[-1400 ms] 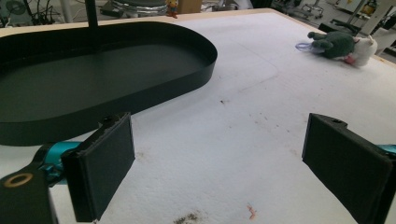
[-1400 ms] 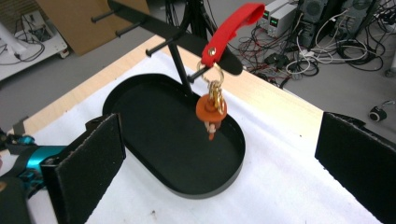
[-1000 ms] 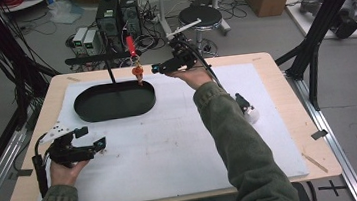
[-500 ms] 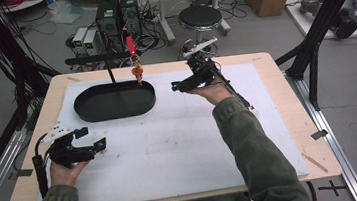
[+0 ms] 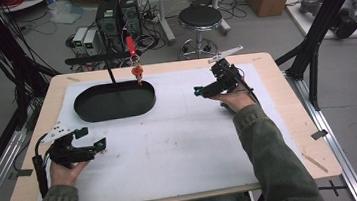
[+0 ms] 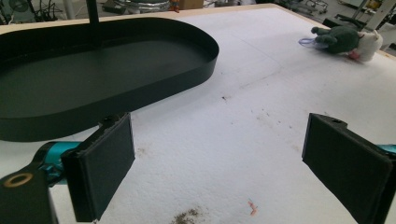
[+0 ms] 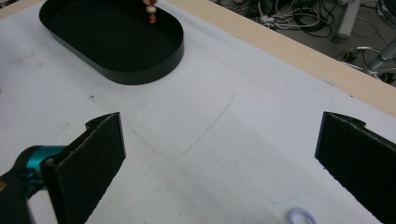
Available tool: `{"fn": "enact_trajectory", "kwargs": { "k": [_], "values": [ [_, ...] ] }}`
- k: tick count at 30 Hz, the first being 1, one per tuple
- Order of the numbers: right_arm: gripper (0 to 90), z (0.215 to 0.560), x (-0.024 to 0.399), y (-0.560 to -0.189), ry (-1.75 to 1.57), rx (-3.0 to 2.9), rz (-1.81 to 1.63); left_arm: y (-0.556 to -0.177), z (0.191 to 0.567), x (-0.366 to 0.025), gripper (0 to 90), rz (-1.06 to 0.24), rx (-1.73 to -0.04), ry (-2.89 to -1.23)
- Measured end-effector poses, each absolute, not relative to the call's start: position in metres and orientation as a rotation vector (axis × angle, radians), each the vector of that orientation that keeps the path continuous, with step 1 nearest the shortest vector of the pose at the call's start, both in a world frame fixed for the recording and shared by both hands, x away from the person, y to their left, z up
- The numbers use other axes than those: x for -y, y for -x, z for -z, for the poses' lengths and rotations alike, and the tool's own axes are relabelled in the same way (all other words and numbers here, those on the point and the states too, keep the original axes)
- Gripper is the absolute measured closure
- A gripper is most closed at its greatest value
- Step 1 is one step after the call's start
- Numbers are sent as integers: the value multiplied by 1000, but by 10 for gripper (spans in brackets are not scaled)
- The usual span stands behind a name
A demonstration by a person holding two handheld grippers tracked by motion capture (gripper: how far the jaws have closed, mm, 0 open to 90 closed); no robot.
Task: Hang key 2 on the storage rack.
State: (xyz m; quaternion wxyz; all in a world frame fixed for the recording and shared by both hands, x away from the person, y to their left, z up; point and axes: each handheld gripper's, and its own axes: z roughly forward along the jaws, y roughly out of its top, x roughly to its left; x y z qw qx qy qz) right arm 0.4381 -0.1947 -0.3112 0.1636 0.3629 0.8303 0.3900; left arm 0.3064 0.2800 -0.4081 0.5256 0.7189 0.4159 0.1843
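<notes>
A black oval tray (image 5: pixel 101 106) lies at the far left of the white sheet, with a thin black post (image 5: pixel 112 73) rising from it. A red and orange trinket (image 5: pixel 137 72) hangs over the tray's far right rim. My left gripper (image 5: pixel 92 138) rests near the front left, open and empty, its jaws pointing at the tray (image 6: pixel 154 88). My right gripper (image 5: pixel 199 90) is held over the sheet right of the tray, open, nothing between its jaws. From the right gripper view (image 7: pixel 219 158), the tray (image 7: pixel 154 65) and trinket (image 7: pixel 151 11) lie ahead.
A green and white plush toy (image 6: pixel 348 39) lies on the sheet's right side, with a small lilac ring (image 6: pixel 308 43) beside it; the ring (image 7: pixel 301 217) also shows just under my right gripper. The wooden table edge (image 5: pixel 274 70) frames the sheet. A stool (image 5: pixel 200 15) stands beyond it.
My right gripper has drawn away from the hanging trinket, moving right and nearer to the person. The left gripper has stayed where it was.
</notes>
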Motion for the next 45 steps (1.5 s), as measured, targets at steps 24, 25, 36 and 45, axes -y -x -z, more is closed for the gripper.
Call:
{"fn": "enact_trajectory", "kwargs": {
  "k": [24,25,36,45],
  "values": [
    [8,354,270,-427,-1119,-2339,-942,-306,409,-280,95,-447,-1001,-1724],
    [8,354,270,-427,-1119,-2339,-942,-306,409,-280,95,-447,-1000,-1726],
    [8,371,312,-414,-1235,-2272,-954,-306,408,-280,95,-451,-1004,-1728],
    [8,388,333,-406,-1298,-2261,-903,-306,409,-279,95,-450,-1004,-1731]
  ]
}}
